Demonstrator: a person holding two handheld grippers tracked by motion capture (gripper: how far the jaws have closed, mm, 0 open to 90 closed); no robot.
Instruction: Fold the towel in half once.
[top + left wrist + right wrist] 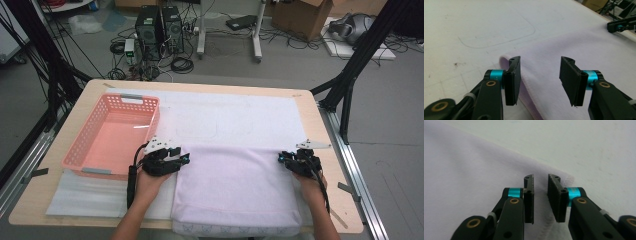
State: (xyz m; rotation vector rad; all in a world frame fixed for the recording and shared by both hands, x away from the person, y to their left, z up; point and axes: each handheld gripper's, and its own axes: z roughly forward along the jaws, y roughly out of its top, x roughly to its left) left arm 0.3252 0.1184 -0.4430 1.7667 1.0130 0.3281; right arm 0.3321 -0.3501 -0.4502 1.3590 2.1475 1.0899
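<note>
Resting at one folded lilac towel's [235,185] far corners, two grippers, left gripper [184,158] spread, right gripper [281,158] narrowly parted, one pink basket [112,135].

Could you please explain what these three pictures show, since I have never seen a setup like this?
A person sits at a table with a hand-held left gripper and right gripper; there is no robot arm. The high view looks down from above. The other two pictures come from small cameras riding on each gripper, looking along its black jaws. On the table lie a white mat, a folded pale lilac towel and a pink basket, which looks empty. Each gripper is at a far corner of the towel. Both pairs of jaws stand apart, the left wider, and neither is pinching the cloth.
</note>
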